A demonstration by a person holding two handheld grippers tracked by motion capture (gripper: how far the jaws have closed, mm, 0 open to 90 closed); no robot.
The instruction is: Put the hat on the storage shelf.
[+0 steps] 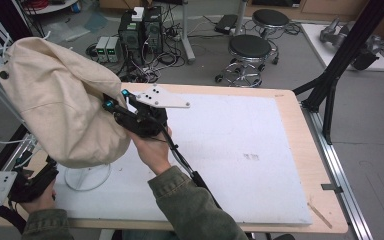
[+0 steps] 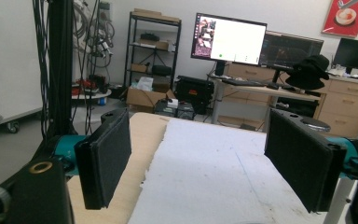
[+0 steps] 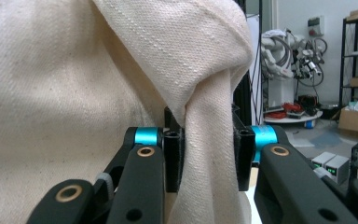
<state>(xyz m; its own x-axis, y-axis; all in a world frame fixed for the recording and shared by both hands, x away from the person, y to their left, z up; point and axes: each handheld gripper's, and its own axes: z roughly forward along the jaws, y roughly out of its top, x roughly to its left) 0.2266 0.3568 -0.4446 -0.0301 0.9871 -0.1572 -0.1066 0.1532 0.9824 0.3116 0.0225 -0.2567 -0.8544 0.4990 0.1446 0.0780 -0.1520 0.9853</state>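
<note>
Large cream cloth bag (image 1: 60, 110) hung on white wire stand (image 1: 87, 177) at desk's (image 1: 300, 165) left edge, contents hidden. Broad bare white mat (image 1: 230, 150) rightward. Right hand-held gripper (image 3: 209, 154) pinching a bag fold. Left hand-held gripper (image 2: 205, 172) spread wide, holding nothing, near the front-left corner.

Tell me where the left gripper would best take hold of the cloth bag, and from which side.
Probably the bag's low bulging bottom edge, approached from the left gripper's own side, since that edge hangs free above the wire stand's ring base. The right gripper already pinches a fold on the opposite side.
</note>
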